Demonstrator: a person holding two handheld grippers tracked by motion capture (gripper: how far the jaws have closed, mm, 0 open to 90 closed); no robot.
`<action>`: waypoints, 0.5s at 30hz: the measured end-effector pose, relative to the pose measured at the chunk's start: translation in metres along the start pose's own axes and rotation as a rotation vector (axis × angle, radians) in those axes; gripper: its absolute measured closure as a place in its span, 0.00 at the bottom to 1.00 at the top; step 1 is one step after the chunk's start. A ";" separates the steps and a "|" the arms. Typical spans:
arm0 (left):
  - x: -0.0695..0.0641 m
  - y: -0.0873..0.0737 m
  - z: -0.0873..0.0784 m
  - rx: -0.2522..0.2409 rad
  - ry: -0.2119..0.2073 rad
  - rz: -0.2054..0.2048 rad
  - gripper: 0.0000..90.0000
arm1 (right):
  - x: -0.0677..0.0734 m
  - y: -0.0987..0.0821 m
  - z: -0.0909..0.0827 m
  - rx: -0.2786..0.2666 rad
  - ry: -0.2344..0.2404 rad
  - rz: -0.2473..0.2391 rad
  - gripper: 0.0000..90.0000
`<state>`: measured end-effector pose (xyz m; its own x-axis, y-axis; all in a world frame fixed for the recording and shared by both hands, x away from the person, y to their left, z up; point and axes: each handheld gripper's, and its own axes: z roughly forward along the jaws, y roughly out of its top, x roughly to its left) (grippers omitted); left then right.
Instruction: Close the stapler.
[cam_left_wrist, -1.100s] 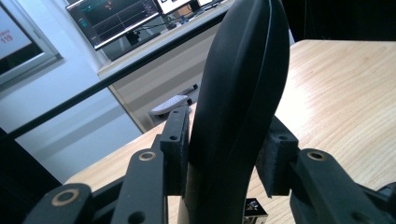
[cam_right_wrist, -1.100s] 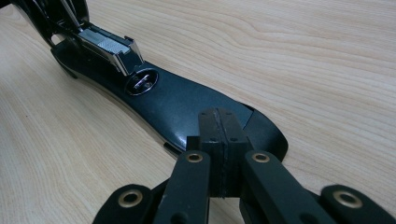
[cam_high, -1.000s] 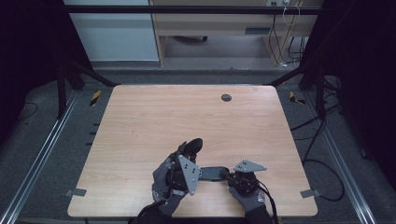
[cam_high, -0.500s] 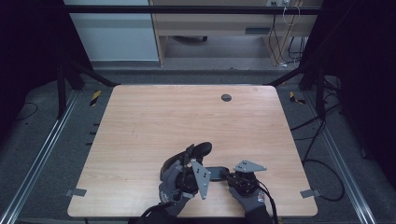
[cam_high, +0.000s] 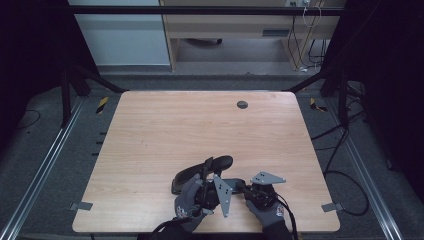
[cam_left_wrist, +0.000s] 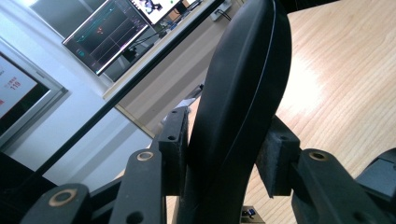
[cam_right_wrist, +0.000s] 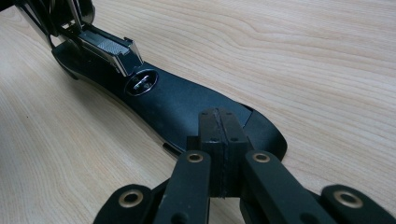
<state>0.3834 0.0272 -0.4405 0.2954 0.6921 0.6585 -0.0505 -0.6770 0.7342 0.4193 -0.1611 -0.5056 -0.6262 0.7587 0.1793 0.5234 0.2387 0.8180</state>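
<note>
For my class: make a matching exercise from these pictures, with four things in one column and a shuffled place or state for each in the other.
1. left gripper
2. right gripper
3. round grommet
4. metal magazine

A. near the table's far edge
B. jaws closed together, over the black base
C. clamped on the stapler's top arm
D. silver, lying exposed along the base

Pairs: 1-C, 2-B, 3-A, 4-D

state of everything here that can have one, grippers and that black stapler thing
left gripper: shut on stapler arm, lifted off its base
right gripper: shut, pressing on stapler base
stapler arm: swung up, open
stapler base: flat on the table
</note>
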 end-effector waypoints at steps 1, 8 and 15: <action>-0.001 0.000 0.000 0.004 -0.001 0.011 0.65 | 0.000 0.000 0.000 -0.001 0.001 0.002 1.00; -0.009 -0.001 0.002 0.012 -0.003 0.055 0.64 | -0.001 0.000 0.000 -0.001 -0.001 0.001 1.00; -0.019 -0.002 0.006 0.014 -0.012 0.096 0.64 | -0.003 -0.001 -0.001 -0.005 -0.003 0.003 1.00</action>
<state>0.3833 0.0138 -0.4556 0.3016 0.6208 0.7237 -0.0658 -0.7436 0.6653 0.4198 -0.1639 -0.5059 -0.6232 0.7610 0.1802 0.5224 0.2335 0.8201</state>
